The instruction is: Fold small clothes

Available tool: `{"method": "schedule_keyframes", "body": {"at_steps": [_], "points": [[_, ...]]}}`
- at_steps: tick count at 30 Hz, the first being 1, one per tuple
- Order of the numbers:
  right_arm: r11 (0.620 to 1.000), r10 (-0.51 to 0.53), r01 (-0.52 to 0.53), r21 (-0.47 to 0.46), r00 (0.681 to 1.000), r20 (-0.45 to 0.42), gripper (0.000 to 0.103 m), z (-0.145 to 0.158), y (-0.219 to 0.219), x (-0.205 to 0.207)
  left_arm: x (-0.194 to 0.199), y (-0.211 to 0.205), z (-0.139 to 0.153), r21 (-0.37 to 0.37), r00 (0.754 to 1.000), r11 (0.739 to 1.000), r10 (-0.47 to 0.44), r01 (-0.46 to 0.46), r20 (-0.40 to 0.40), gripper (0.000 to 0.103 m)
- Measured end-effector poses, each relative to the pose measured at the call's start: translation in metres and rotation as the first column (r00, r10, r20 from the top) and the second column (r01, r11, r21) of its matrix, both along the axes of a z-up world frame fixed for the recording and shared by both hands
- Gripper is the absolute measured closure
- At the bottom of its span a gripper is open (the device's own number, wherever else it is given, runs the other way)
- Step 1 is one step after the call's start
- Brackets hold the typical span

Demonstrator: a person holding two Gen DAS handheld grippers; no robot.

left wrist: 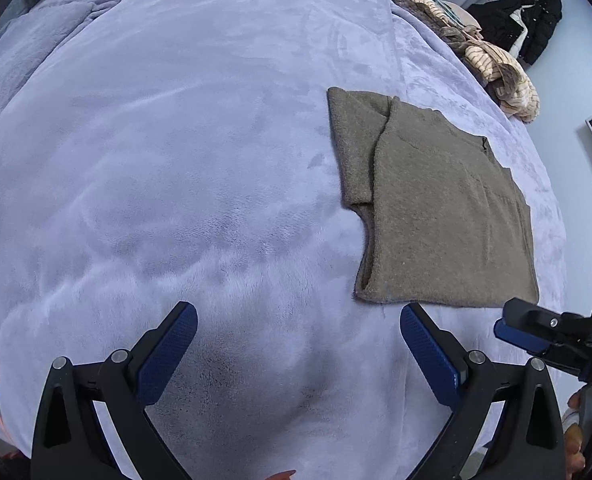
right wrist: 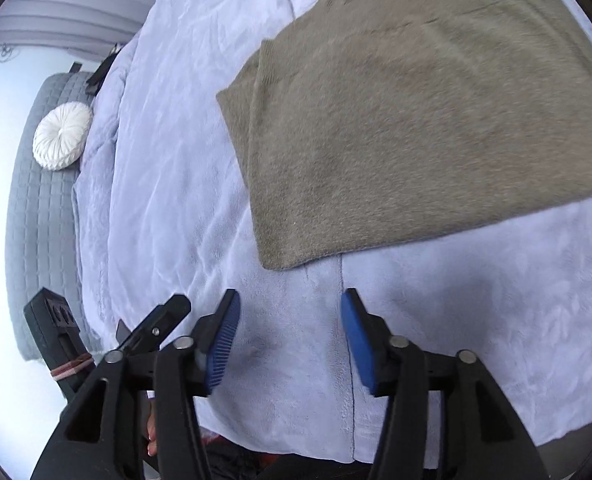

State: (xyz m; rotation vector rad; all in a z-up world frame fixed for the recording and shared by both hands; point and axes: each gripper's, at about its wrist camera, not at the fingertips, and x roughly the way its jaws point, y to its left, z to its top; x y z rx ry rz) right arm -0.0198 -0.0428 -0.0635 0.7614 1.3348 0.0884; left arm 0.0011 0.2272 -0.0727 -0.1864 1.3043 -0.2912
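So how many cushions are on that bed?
1 that shows: a round white cushion up at the head of the bed, far from the brown sweater. More may be hidden.

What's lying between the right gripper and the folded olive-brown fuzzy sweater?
Only bare lavender fleece blanket separates the right gripper from the sweater, per the right wrist view.

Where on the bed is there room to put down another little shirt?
The wide bare blanket left of the folded brown sweater is free, up to the white round pillow. The far right edge is crowded by the heap of striped clothes.
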Motion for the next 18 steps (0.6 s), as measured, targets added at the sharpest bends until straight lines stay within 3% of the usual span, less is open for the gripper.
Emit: {"method": "schedule_keyframes", "body": {"at_steps": [3, 6, 12, 18], "points": [[0.998, -0.054, 0.054, -0.017, 0.999, 0.002, 0.037, 0.006, -0.019, -0.017, -0.001, 0.001, 0.002, 0.019, 0.999, 0.999, -0.031, 0.03, 0.023, 0.001], [0.998, -0.067, 0.067, -0.021, 0.998, 0.01, 0.021, 0.012, -0.036, -0.032, 0.001, -0.004, 0.001, 0.009, 0.999, 0.999, -0.044, 0.044, 0.022, 0.001], [0.996, -0.092, 0.092, -0.006, 0.996, 0.002, 0.02, -0.008, -0.062, -0.044, 0.011, -0.037, -0.008, 0.086, 0.997, 0.994, -0.073, 0.071, 0.011, 0.001], [0.992, -0.101, 0.103, 0.067, 0.994, -0.036, 0.02, -0.035, -0.093, -0.052, 0.023, -0.062, -0.015, 0.035, 0.999, 0.999, -0.02, 0.021, -0.039, 0.001]]}}
